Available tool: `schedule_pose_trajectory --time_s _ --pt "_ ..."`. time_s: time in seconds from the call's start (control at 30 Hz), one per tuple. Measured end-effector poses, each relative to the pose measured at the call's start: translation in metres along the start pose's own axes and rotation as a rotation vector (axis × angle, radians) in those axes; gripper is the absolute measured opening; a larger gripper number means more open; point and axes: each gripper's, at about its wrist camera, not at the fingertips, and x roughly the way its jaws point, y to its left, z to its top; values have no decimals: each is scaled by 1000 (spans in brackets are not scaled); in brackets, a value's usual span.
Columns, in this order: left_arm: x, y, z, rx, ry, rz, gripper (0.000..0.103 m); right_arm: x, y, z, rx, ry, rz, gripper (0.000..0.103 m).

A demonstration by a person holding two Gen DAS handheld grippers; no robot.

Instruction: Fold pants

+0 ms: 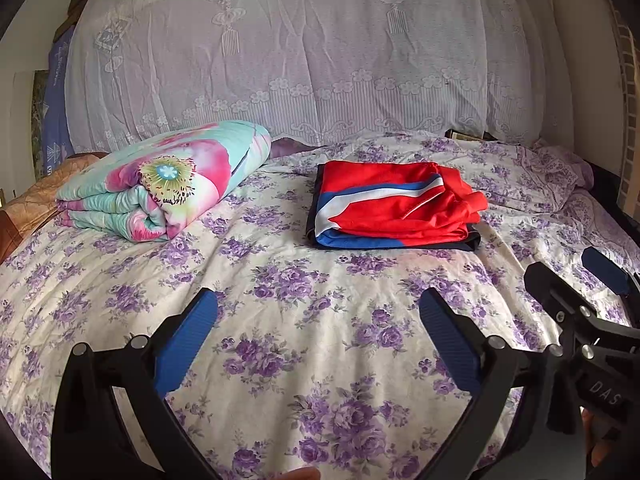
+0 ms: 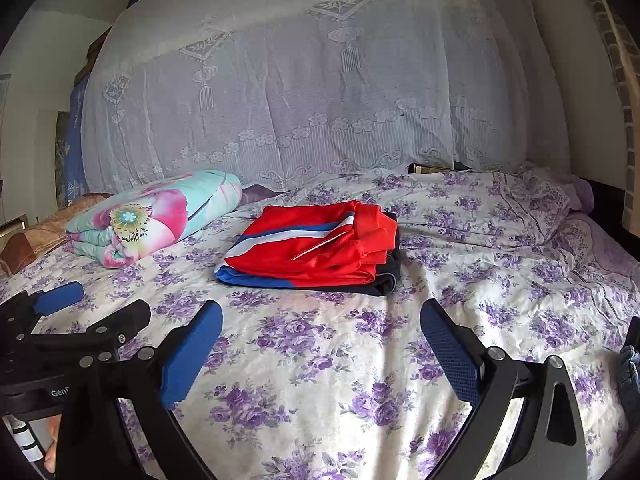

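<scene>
The red pants with blue and white stripes lie folded in a flat stack on the floral bed sheet, on top of a dark garment. They also show in the right wrist view. My left gripper is open and empty, hovering over the sheet in front of the stack. My right gripper is open and empty too, just in front of the stack. Each gripper shows at the edge of the other's view: the right one, the left one.
A folded flowered quilt lies to the left of the pants near the back. A lace mosquito net hangs behind the bed. A rumpled pillow lies at the back right. A bit of blue denim shows at the right edge.
</scene>
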Motion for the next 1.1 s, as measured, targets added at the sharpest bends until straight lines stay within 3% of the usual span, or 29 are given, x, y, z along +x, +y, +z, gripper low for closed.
schedule_pose_trajectory --time_s 1.1 --pt "0 -2 -1 0 2 0 98 1 -1 0 6 3 1 100"
